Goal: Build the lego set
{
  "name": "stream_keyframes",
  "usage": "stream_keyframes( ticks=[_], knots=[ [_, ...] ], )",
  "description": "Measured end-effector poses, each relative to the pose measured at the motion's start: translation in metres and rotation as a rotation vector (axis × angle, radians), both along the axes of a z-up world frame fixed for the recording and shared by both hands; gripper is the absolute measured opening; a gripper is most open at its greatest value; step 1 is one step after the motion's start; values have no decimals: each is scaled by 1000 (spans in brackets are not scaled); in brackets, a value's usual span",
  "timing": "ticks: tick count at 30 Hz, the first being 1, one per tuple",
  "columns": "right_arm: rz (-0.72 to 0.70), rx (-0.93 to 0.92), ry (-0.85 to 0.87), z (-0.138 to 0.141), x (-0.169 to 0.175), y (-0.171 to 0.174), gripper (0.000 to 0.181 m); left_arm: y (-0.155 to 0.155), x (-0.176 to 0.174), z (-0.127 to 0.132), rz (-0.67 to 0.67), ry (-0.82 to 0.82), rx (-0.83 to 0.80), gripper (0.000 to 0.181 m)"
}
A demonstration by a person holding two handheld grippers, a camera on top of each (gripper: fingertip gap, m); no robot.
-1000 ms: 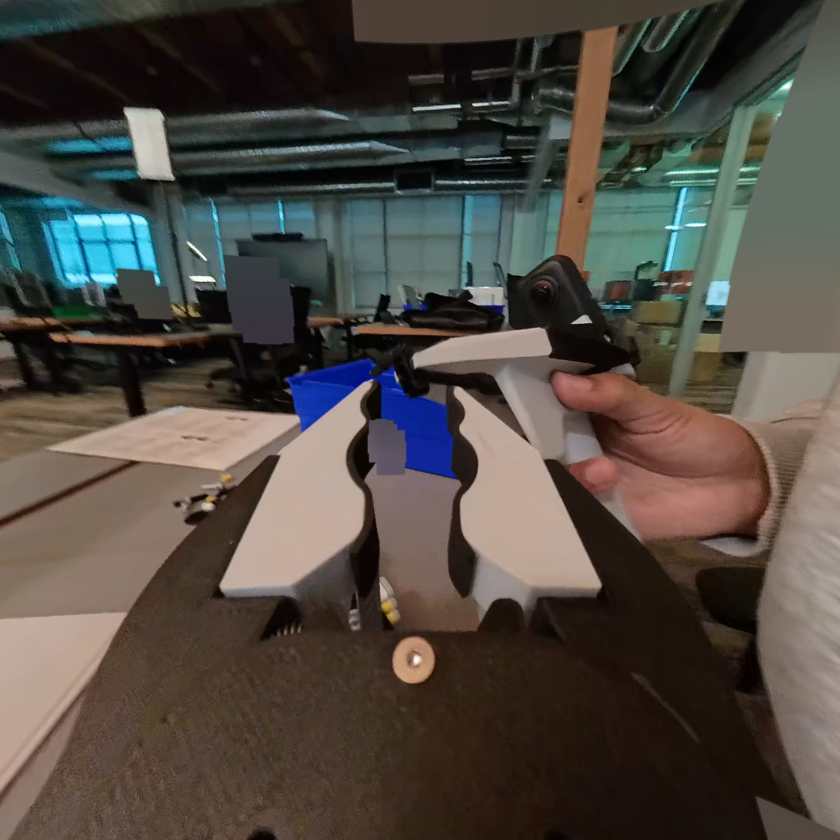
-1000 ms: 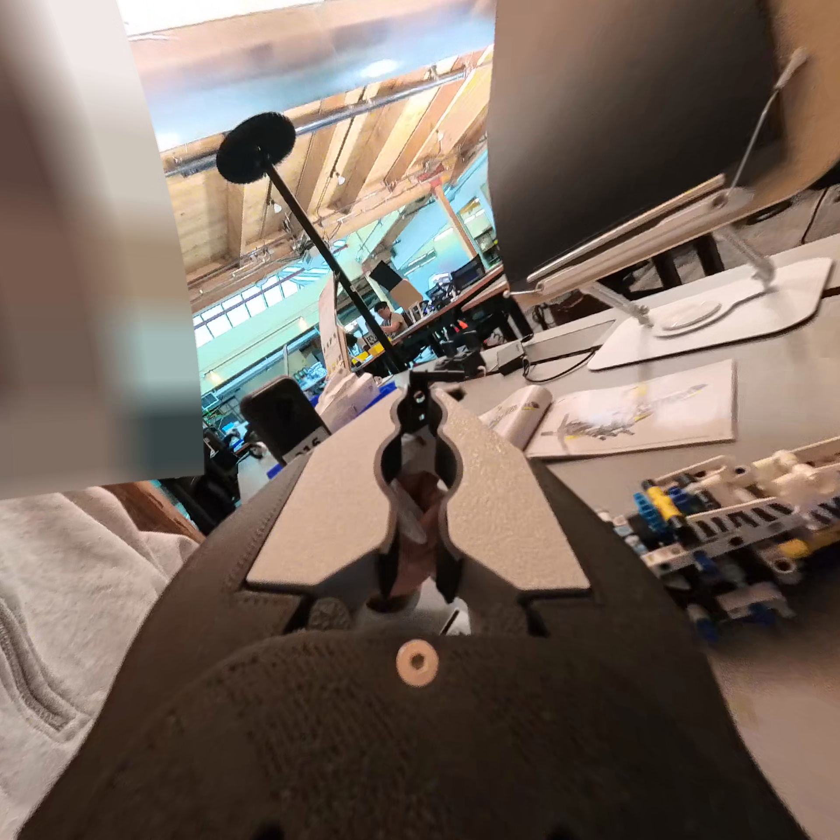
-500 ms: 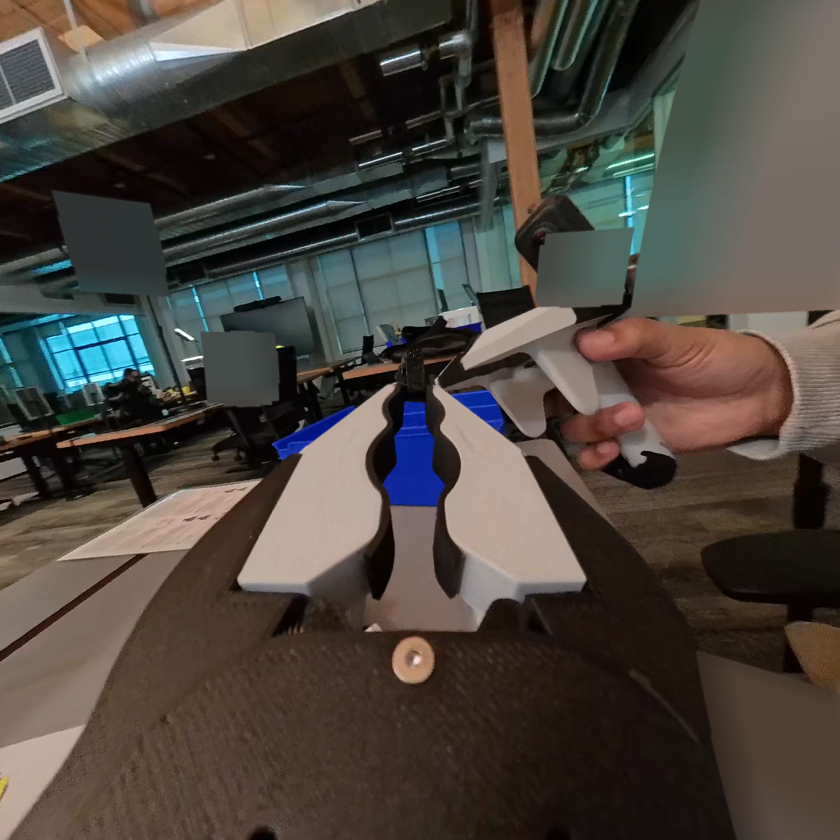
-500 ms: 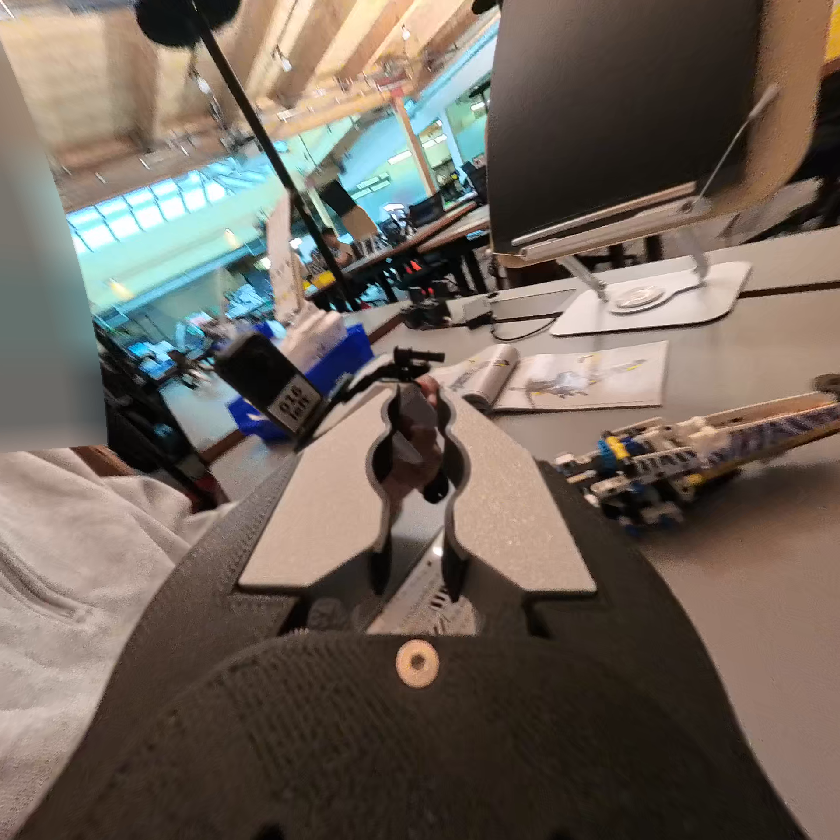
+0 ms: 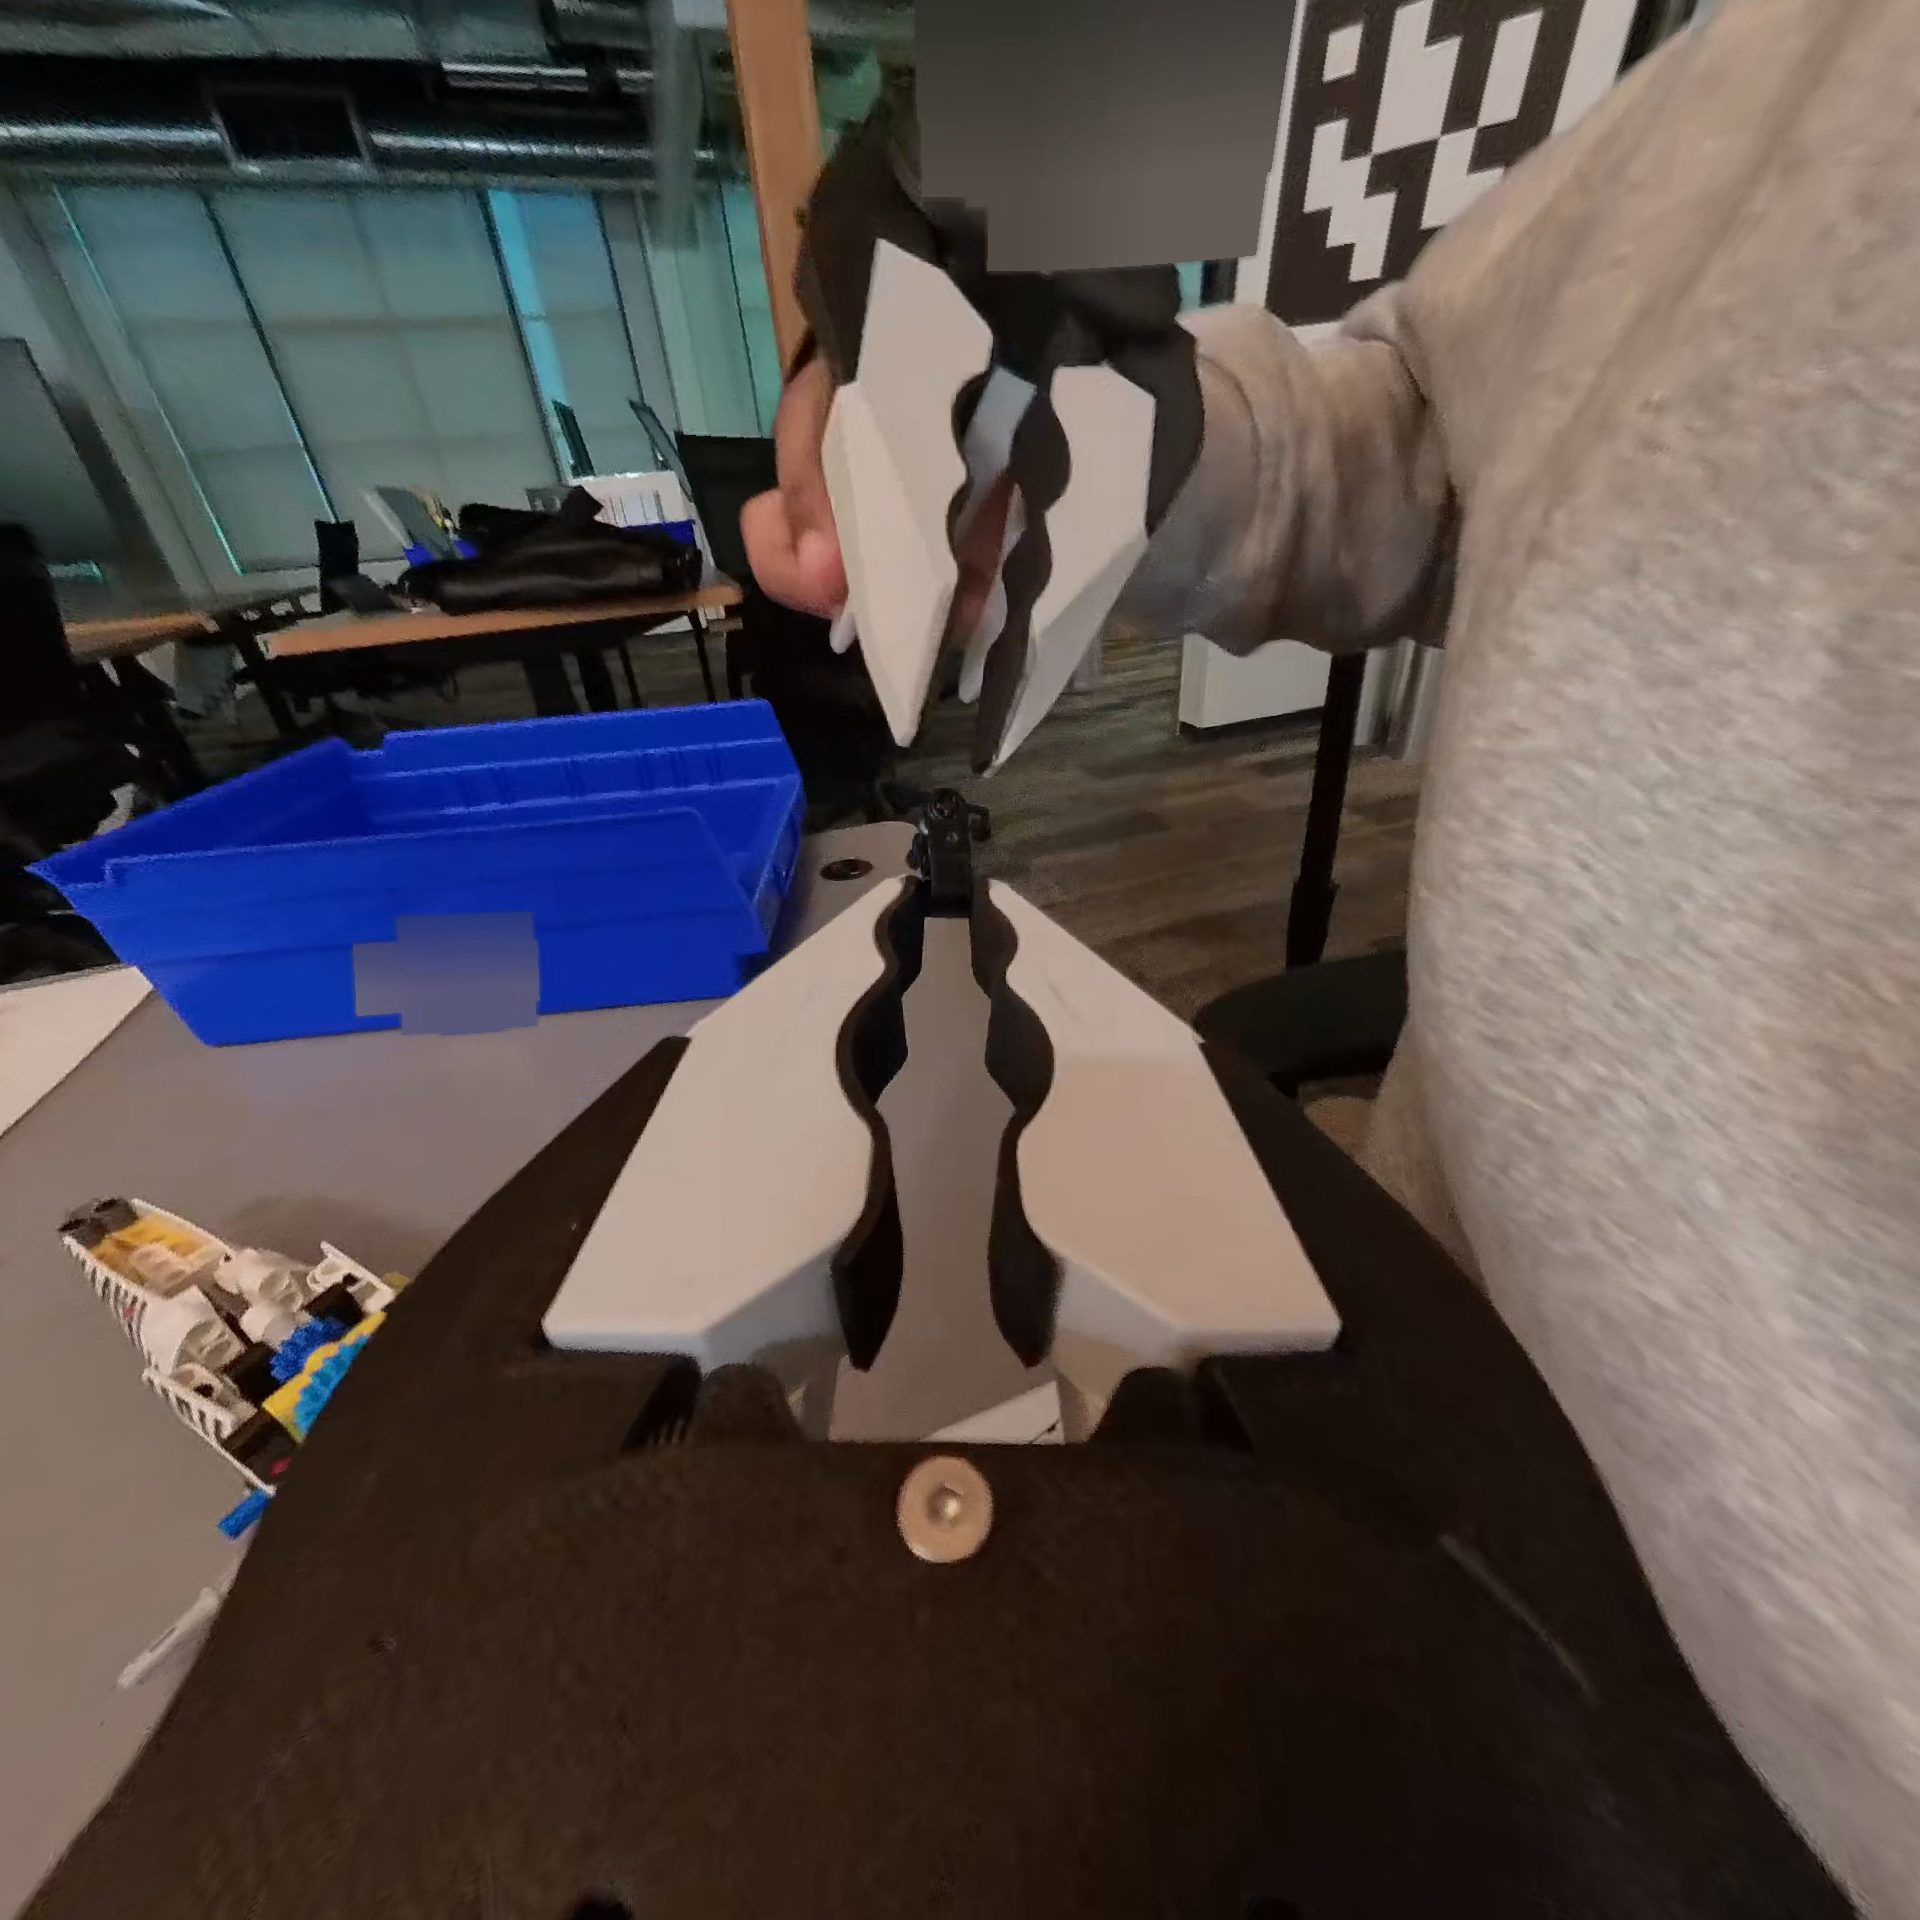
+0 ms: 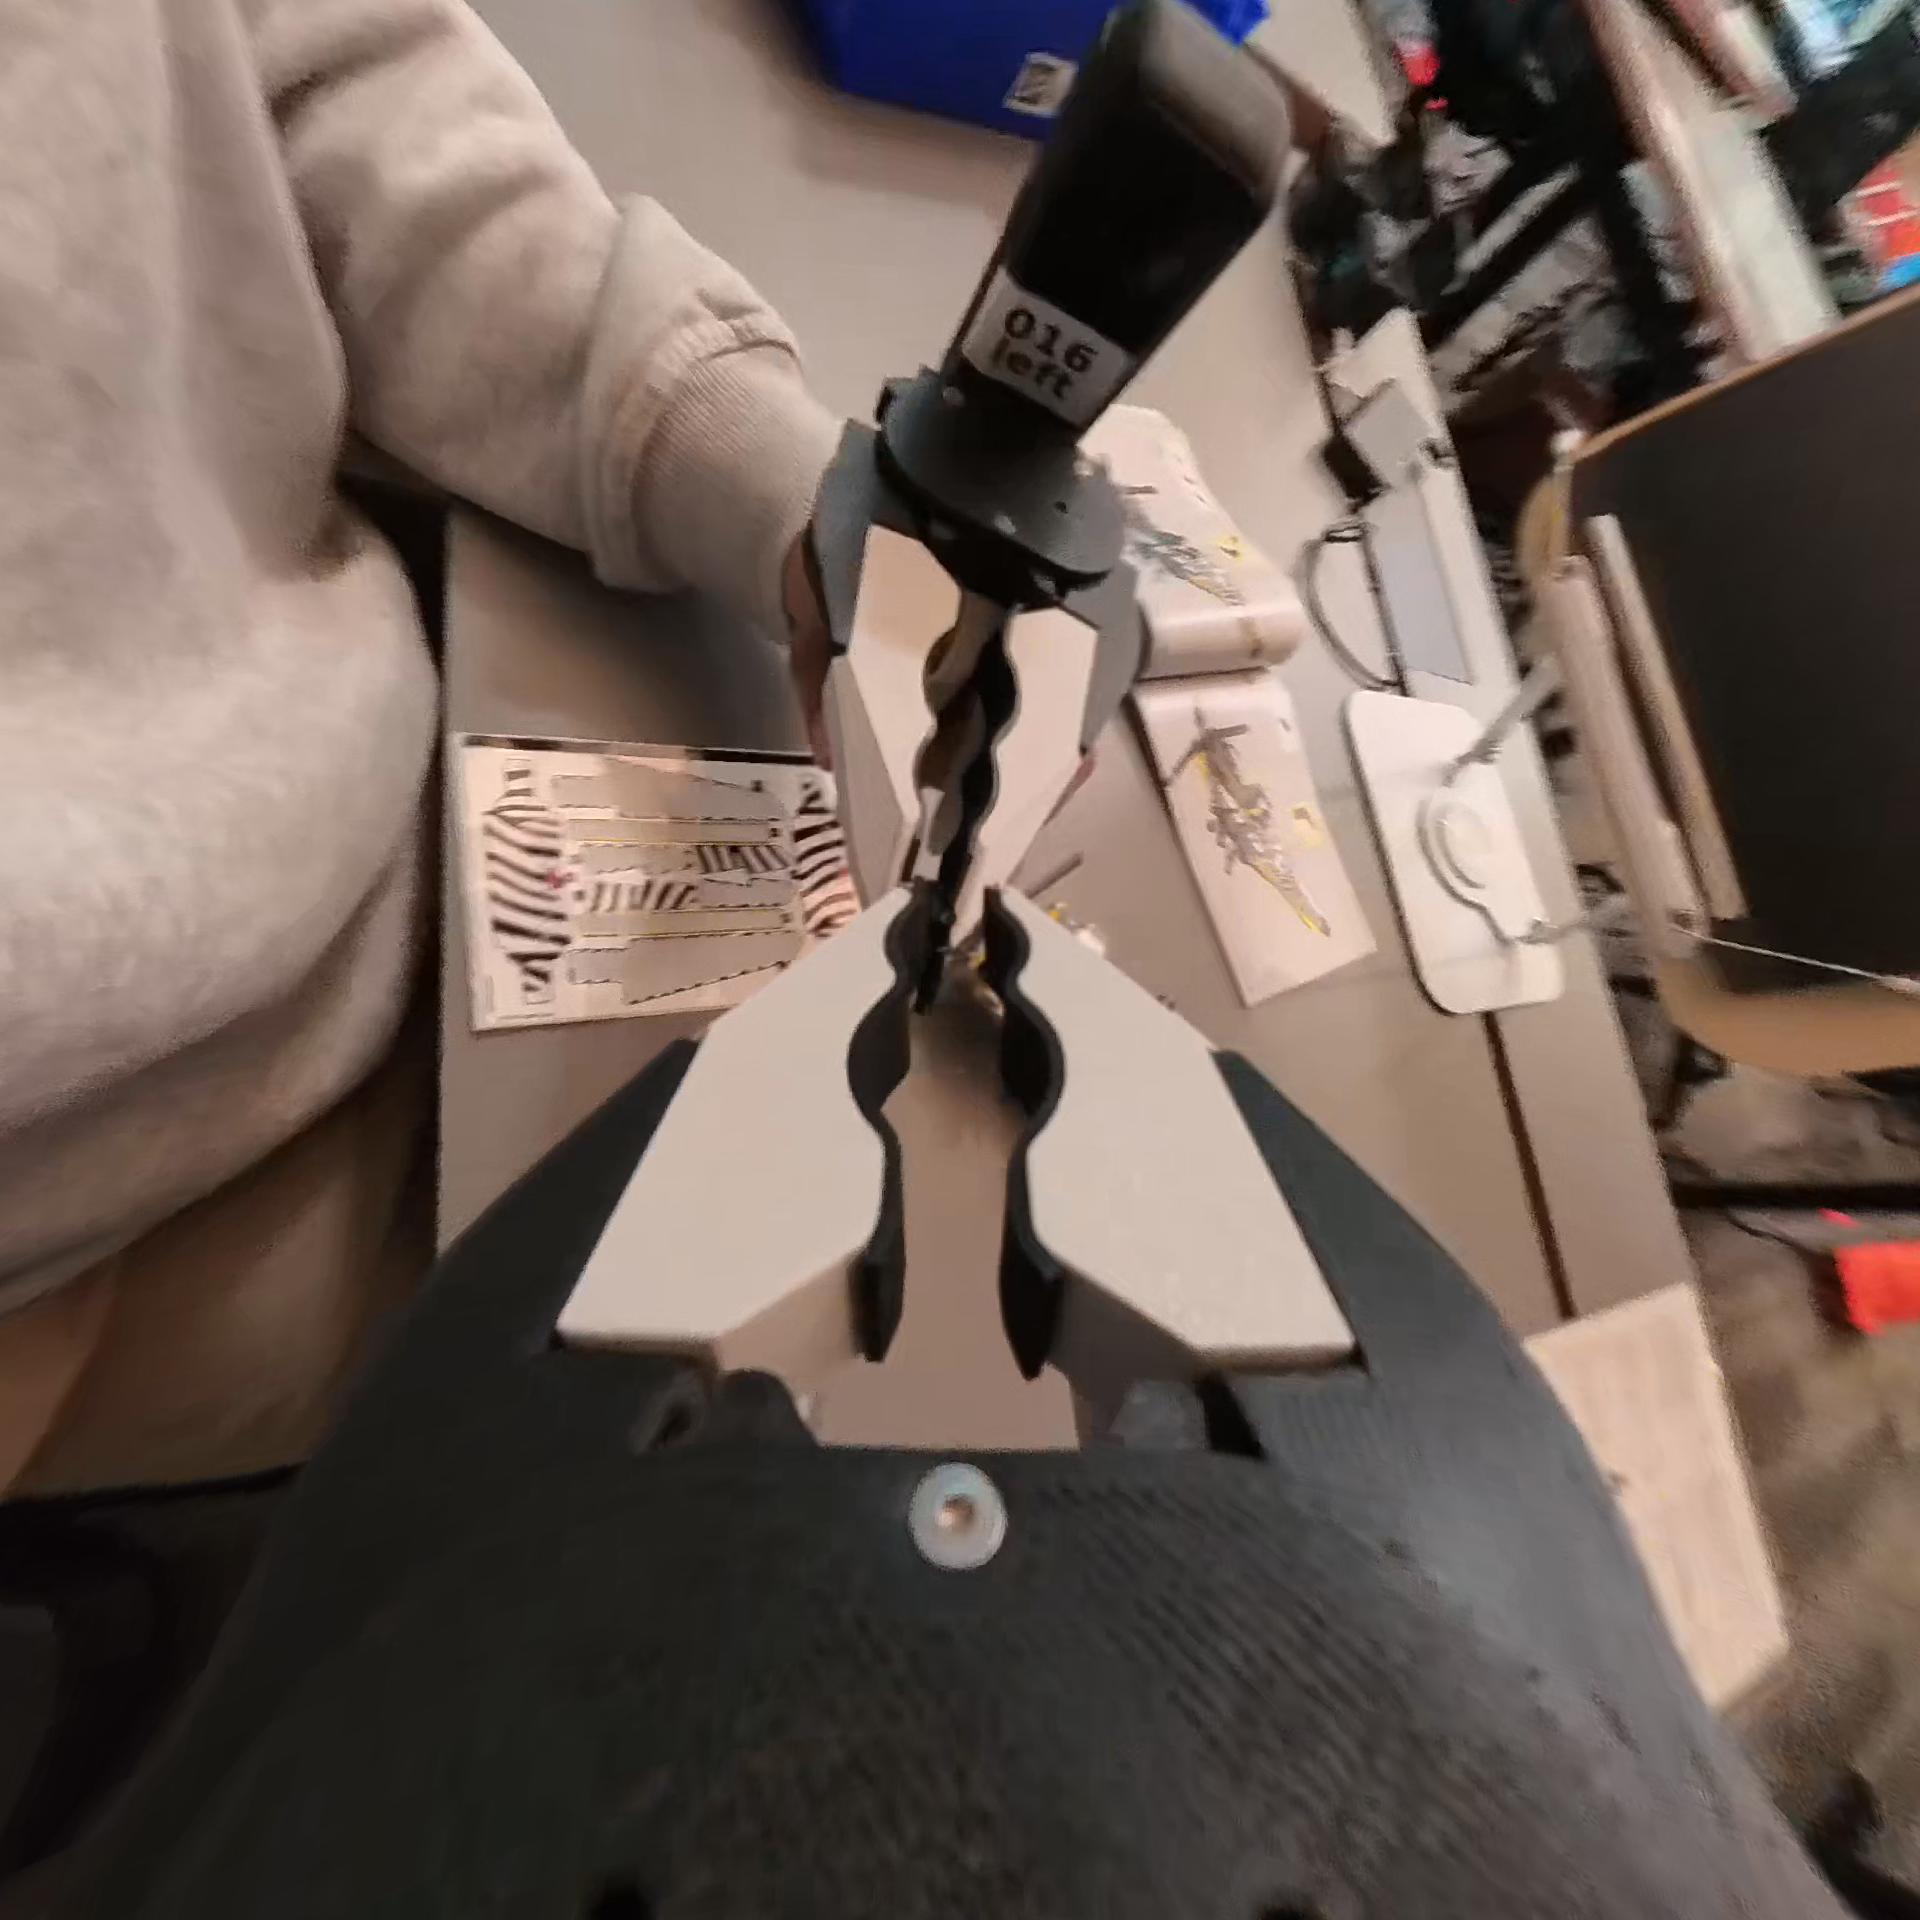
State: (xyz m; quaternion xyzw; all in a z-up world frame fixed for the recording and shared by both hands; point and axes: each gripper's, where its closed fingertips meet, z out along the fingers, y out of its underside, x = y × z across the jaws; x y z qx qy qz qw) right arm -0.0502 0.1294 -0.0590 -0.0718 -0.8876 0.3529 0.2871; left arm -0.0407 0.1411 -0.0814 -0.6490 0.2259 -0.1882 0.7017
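Handover of a small black lego part, mid-air over the desk [image 5: 312, 1122].

Left tool [image 5: 945, 902] clamped on the black lego part [image 5: 945, 831]; right tool [image 6: 951, 914] slightly apart around it. Risk: misaligned tips knock it loose. Partly built model [image 5: 218, 1320] lies on desk. Blue bin [image 5: 436, 862]: contents hidden.

Open-plan office/lab: rows of desks [image 5: 499, 623] w/ office chairs [image 5: 727, 488], glazed partitions [image 5: 364, 343], exposed ceiling ducts [image 5: 416, 135], monitor on stand [image 6: 1766, 675] are seen.
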Motion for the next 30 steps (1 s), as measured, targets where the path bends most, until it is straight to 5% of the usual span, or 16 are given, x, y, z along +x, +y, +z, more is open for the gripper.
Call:
stream_keyframes(
  ticks=[9,30],
  knots=[
    [105,91,-148,-31,-4,6,6,1,0,-7,-45,-77,-32,5],
    [110,9,-256,-34,-18,6,5,5,-17,-17,1,-123,-68,5]
  ],
)
